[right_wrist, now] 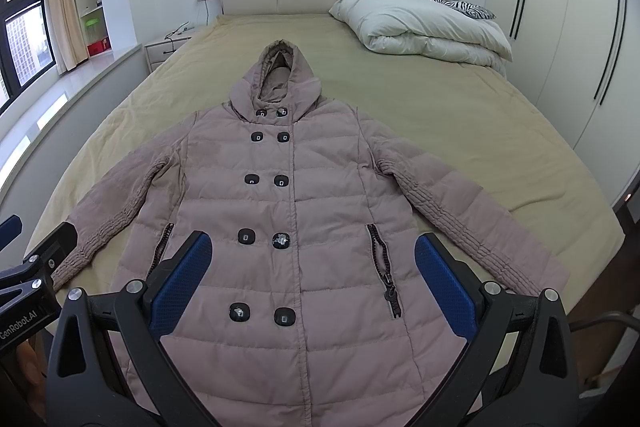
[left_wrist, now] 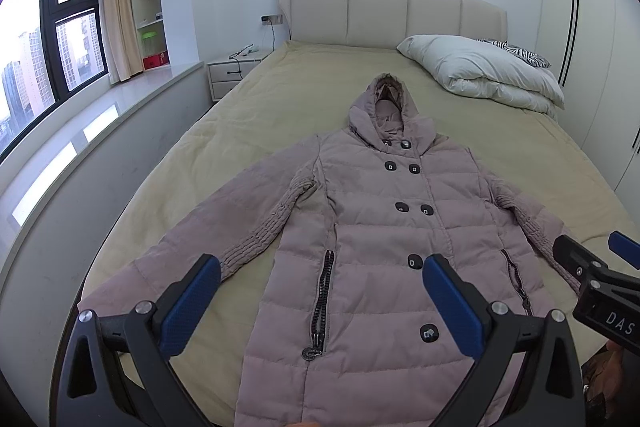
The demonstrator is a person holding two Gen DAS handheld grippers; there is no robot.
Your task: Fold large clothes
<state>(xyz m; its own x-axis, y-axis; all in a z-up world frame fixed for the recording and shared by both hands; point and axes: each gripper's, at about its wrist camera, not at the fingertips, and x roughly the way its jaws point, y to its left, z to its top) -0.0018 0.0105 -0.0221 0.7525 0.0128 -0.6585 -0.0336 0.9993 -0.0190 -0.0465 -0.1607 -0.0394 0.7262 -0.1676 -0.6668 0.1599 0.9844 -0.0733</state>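
A: Left wrist view first; what lies ahead of the left gripper [left_wrist: 320, 301]?

B: A mauve padded coat [left_wrist: 372, 227] spread flat, front up, on the beige bed [left_wrist: 256, 95]; hood toward the cream headboard [left_wrist: 392, 11], hem toward the camera, both sleeves angled outward; two columns of dark buttons run down its front, with a zipped pocket on either side.

A: And the tool itself?

B: Its blue-padded fingers [left_wrist: 192, 307] stand wide apart above the lower coat, gripping nothing; whether they touch the fabric I cannot tell; the right gripper [left_wrist: 600, 259] pokes in at the right edge beside the far sleeve cuff, its fingers also spread.

A: Anything else on the bed?

B: A folded white duvet [left_wrist: 480, 75] near the headboard on the right, a zebra-print pillow [left_wrist: 520, 55] behind it; a nightstand [left_wrist: 232, 73] sits left of the bed, beside a window [left_wrist: 52, 39].

A: Now the right wrist view.

B: The same coat [right_wrist: 288, 207] fills the centre, lying on the bed [right_wrist: 440, 99]; the right gripper [right_wrist: 312, 279] hangs over its lower half, fingers [right_wrist: 448, 287] released and wide, empty; the left gripper [right_wrist: 36, 239] shows at the left edge just beside the other cuff; the duvet [right_wrist: 420, 27] lies at the upper right, wardrobe doors [right_wrist: 560, 27] beyond it.
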